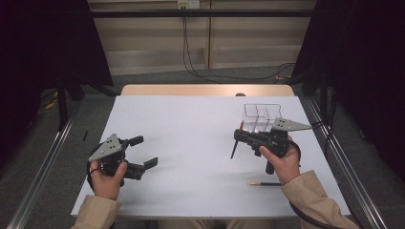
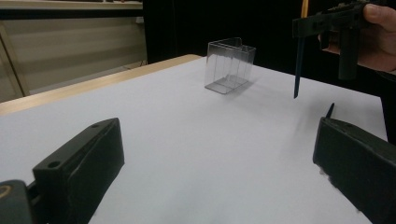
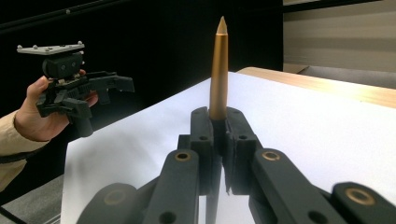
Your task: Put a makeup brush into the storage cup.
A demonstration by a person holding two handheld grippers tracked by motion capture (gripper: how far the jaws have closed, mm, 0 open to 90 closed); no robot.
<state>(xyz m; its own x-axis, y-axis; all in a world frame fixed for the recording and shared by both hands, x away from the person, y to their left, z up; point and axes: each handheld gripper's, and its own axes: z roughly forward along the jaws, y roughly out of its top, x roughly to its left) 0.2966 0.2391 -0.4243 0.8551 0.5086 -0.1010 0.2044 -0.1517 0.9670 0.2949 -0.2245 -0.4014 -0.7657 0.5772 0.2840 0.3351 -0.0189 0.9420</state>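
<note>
- Gripping a pencil (image 1: 234,145), the right tool (image 1: 240,136) has its jaws closed tight on the shaft and holds it off the white tabletop (image 1: 191,143).
- From the high view the pencil hangs steeply, its dark end pointing down toward the sheet and its other end just above the jaws.
- Seen from the right gripper view, the pencil's gold, pointed end (image 3: 218,65) rises straight up out of the clamped jaws.
- Seen from the left gripper view, the dark lower part of the pencil (image 2: 297,70) hangs under the right tool, its tip clear of the surface.
- A clear plastic box (image 1: 261,117) with open compartments stands upright just behind the right tool, toward the far right of the tabletop.
- A second pencil (image 1: 264,183) lies flat on the sheet near the person's right wrist, apart from both tools.
- The left tool (image 1: 143,151) is held at the left side of the tabletop with its jaws spread wide and nothing between them.
</note>
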